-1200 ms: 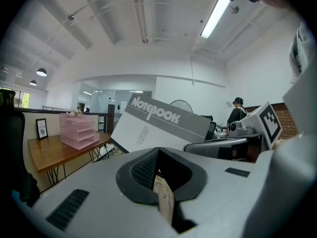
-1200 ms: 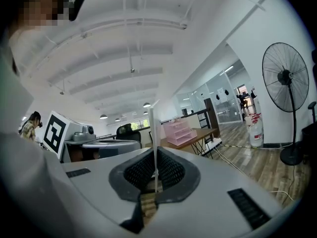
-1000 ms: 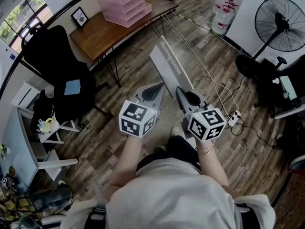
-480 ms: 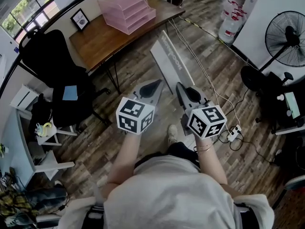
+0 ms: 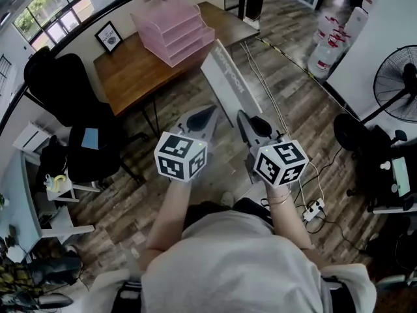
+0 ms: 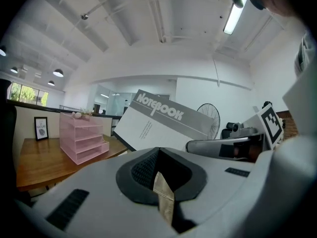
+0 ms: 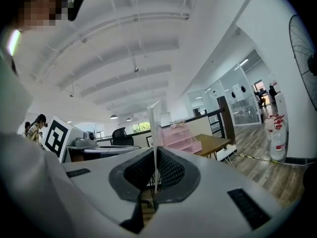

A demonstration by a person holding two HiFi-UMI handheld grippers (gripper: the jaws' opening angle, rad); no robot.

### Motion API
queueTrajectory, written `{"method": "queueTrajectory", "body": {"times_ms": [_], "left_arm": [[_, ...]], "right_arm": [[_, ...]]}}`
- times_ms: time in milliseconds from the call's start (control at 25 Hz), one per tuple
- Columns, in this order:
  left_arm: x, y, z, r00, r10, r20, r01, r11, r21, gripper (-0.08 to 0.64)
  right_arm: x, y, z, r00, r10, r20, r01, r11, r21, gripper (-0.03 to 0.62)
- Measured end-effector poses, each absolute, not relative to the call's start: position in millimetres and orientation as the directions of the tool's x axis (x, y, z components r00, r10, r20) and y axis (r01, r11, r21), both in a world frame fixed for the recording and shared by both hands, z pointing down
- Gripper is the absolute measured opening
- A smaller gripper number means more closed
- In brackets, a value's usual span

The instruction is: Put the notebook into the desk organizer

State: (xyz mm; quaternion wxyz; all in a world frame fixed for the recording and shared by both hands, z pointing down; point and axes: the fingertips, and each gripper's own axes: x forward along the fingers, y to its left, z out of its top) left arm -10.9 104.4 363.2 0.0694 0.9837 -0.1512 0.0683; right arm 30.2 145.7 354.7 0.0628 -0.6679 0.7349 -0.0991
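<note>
We hold the thin grey-and-white notebook point(image 5: 229, 83) pinched in our right gripper point(image 5: 244, 116), left gripper point(image 5: 208, 113) closed and empty, well apart from the pink tiered desk organizer point(image 5: 174, 28) on the wooden counter point(image 5: 130, 70): insertion not yet done.

Ahead of you, the wooden desk point(image 5: 133, 77) carries the pink desk organizer point(image 5: 174, 30) at its far end. A framed picture point(image 5: 109, 36) stands near it. On the plank floor point(image 5: 293, 109) to your right lies a power strip point(image 5: 314, 208).

light: bright, daylight plus ceiling tube point(image 6: 233, 19) | edges: fisheye-bent | blur: slight, head view
</note>
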Motion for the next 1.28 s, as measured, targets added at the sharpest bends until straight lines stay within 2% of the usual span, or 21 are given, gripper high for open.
{"method": "queueTrajectory", "body": {"times_ms": [640, 1280], "left_arm": [[61.2, 39.3, 382.5, 0.940, -0.287, 0.186, -0.319, -0.932, 0.173, 0.011], [111.5, -128.8, 377.1, 0.927, -0.345, 0.146, -0.370, -0.904, 0.215, 0.011]], "right_arm": [[102.2, 80.6, 384.0, -0.118, -0.990, 0.080, -0.946, 0.087, -0.311, 0.020], [152.7, -85.9, 377.7, -0.182, -0.978, 0.101, -0.953, 0.150, -0.264, 0.020]]}}
